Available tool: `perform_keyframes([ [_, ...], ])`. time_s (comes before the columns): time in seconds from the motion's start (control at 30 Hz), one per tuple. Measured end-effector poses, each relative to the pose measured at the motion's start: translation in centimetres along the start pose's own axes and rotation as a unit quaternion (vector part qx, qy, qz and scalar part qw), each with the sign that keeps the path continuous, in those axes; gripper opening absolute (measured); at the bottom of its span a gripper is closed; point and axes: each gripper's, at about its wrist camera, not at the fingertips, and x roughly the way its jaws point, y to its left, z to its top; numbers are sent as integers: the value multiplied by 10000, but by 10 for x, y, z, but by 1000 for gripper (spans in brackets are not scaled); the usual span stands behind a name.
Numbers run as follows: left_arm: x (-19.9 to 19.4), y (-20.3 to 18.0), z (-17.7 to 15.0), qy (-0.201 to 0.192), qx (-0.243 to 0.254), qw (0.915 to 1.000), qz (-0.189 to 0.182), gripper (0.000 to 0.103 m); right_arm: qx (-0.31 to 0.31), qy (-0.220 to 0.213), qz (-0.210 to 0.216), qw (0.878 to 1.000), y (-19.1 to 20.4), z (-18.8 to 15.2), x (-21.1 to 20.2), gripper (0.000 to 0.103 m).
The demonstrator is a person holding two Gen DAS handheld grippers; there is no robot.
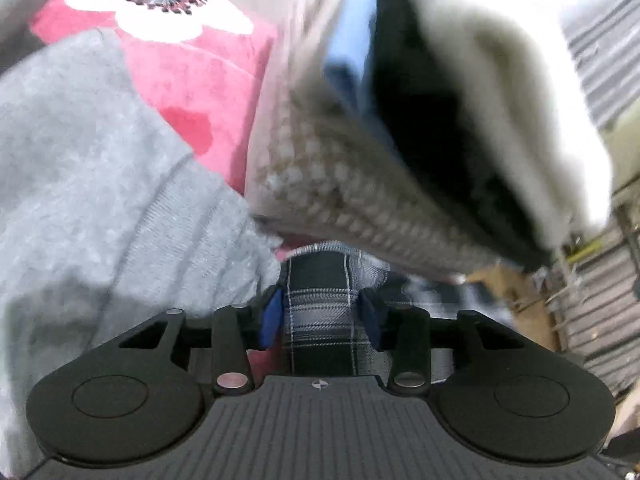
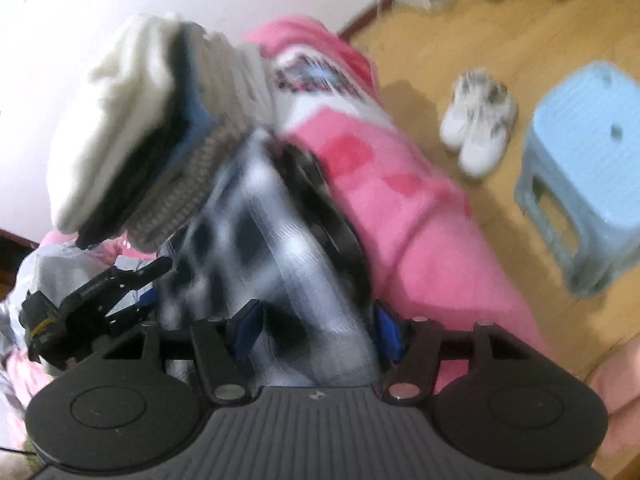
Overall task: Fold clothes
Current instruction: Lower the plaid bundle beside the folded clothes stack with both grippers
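Note:
A folded black, grey and white plaid garment (image 1: 320,312) sits between the fingers of my left gripper (image 1: 322,314), which is shut on it. The same plaid garment (image 2: 280,280) is gripped by my right gripper (image 2: 316,334), shut on its other side. Right above it is a stack of folded clothes (image 1: 400,140): a beige knit, a blue piece, a black piece and a white fluffy one on top. The stack also shows in the right wrist view (image 2: 152,140). My left gripper shows in the right wrist view (image 2: 132,280) at the left. Both views are motion-blurred.
A pink bedcover with a white flower print (image 1: 180,52) lies under everything. A grey knit garment (image 1: 100,200) lies at the left. In the right wrist view, white sneakers (image 2: 480,120) and a light blue plastic stool (image 2: 580,172) stand on the wooden floor (image 2: 460,32).

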Motion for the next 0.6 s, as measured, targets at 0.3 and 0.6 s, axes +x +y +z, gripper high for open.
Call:
perform_keyframes([
  [0.3, -9, -61, -17, -234, 2105, 9773, -82, 57, -1509, -1135, -218, 9818, 87, 20, 8, 37],
  [0.6, 24, -67, -50, 572, 2986, 9523, 244, 57, -2284, -676, -1037, 9657, 100, 46, 92, 19],
])
